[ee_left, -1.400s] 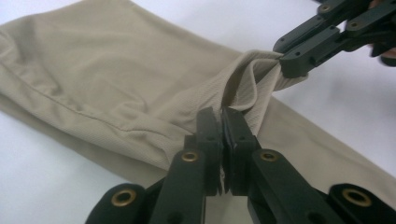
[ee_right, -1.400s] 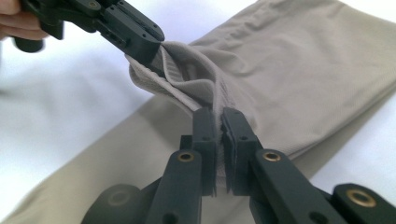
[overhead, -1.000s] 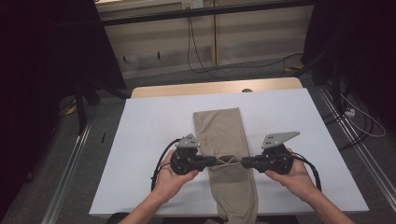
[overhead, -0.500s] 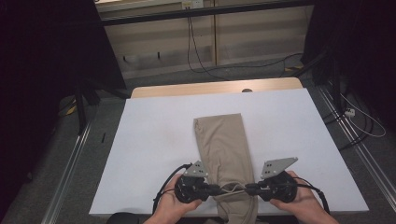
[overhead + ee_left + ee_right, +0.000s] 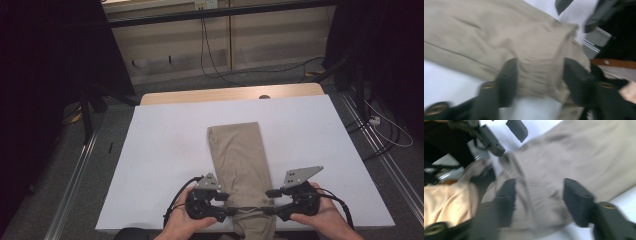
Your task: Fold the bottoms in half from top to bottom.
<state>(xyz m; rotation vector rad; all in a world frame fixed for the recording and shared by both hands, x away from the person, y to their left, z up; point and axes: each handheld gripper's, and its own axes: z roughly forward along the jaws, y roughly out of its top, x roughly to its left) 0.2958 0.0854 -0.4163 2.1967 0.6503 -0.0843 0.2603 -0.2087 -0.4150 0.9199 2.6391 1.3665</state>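
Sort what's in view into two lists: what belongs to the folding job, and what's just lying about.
Part of the job:
- khaki trousers, folded lengthwise on the white table
- left gripper, jaws just opened, cloth between them
- right gripper, likewise

Just lying about:
- wooden board behind the table
- cables on the floor

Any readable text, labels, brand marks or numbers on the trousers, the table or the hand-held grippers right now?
None can be read.
The beige trousers show no tag or print.
The white table is unmarked.
The grey plates on the left hand-held gripper and the right hand-held gripper carry holes, no lettering.
Both gripper views are motion-blurred.
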